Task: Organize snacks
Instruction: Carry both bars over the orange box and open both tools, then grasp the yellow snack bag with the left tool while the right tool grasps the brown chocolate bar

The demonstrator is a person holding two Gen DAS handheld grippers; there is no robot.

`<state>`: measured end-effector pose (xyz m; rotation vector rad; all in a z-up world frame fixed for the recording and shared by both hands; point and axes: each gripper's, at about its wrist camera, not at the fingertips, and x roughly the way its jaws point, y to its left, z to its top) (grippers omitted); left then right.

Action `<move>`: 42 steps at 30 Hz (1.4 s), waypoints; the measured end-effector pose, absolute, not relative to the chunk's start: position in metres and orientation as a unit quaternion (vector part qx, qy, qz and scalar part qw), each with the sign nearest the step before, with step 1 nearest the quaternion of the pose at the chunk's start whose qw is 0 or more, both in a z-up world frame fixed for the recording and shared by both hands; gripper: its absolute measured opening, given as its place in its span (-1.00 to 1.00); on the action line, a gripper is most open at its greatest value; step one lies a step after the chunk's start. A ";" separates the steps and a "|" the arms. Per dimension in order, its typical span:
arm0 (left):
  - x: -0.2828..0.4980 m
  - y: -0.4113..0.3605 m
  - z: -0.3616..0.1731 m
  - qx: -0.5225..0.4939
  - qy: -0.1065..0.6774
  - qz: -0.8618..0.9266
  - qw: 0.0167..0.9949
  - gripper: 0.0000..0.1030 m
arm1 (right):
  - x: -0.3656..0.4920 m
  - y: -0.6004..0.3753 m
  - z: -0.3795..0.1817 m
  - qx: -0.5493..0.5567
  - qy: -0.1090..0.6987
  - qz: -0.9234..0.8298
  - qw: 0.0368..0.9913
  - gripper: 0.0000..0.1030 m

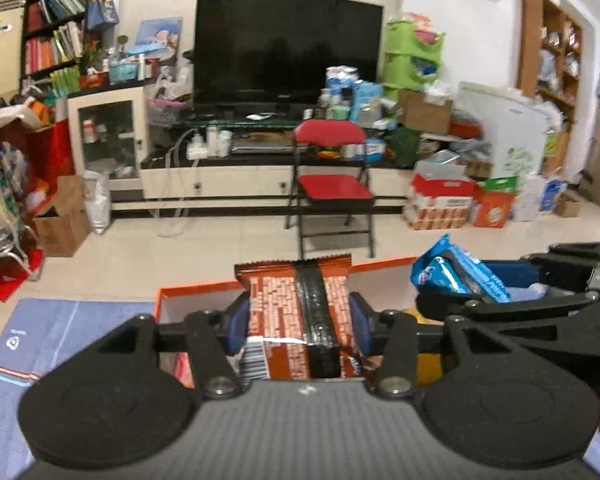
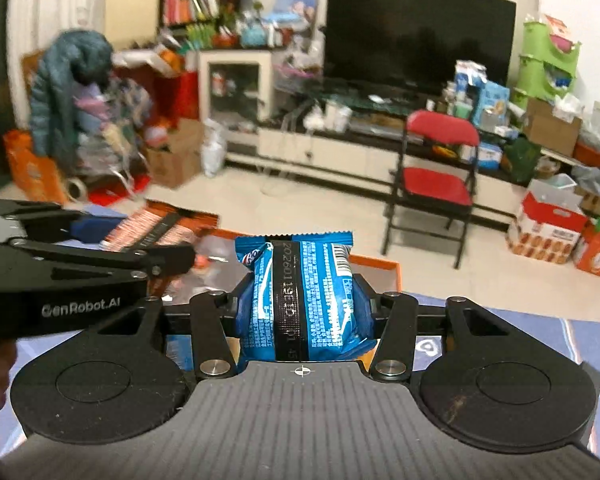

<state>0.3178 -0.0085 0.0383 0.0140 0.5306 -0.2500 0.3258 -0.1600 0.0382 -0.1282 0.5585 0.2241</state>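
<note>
My left gripper [image 1: 298, 322] is shut on a brown-orange snack packet [image 1: 296, 308] and holds it upright above an orange box [image 1: 188, 294]. My right gripper [image 2: 303, 308] is shut on a blue snack packet [image 2: 304, 296], also held over the orange box [image 2: 384, 266]. In the left wrist view the right gripper [image 1: 460, 286] comes in from the right with the blue packet [image 1: 456, 270]. In the right wrist view the left gripper [image 2: 112, 236] comes in from the left with the brown-orange packet [image 2: 140, 230]. More wrapped snacks lie in the box, mostly hidden.
The box stands on a blue mat [image 1: 60, 332] on the table. Beyond are a red folding chair [image 1: 332, 184], a TV [image 1: 288, 48] on a low cabinet, cardboard boxes [image 1: 444, 200] and clutter on the floor.
</note>
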 end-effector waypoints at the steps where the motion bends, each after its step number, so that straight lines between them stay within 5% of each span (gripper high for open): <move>1: 0.318 -0.006 0.037 0.007 0.265 -0.121 0.957 0.08 | 0.335 -0.161 0.034 -0.061 0.291 0.108 0.949 -0.10; 3: 0.304 0.003 0.042 0.000 0.247 -0.132 0.960 0.52 | 0.333 -0.166 0.036 -0.058 0.279 0.105 0.953 0.06; 5: 0.283 0.014 0.048 0.012 0.226 -0.139 0.964 0.54 | 0.309 -0.172 0.042 -0.052 0.246 0.112 0.961 0.30; 12: 0.219 0.054 0.021 0.062 0.236 -0.184 0.952 0.75 | 0.176 -0.172 0.005 -0.075 0.233 0.157 0.957 0.45; 20: 0.223 0.055 -0.037 0.081 0.279 -0.212 0.933 0.79 | 0.155 -0.213 -0.062 -0.048 0.315 0.076 0.945 0.44; 32: 0.186 0.062 -0.095 0.092 0.375 -0.232 0.893 0.91 | 0.187 -0.231 -0.077 0.016 0.323 0.088 0.942 0.45; 36: 0.150 0.075 -0.080 0.070 0.369 -0.241 0.895 0.91 | 0.172 -0.211 -0.071 -0.005 0.318 0.117 0.941 0.45; 42: 0.147 0.086 -0.039 0.118 0.242 -0.227 0.936 0.96 | 0.142 -0.171 -0.062 -0.046 0.307 0.161 0.937 0.48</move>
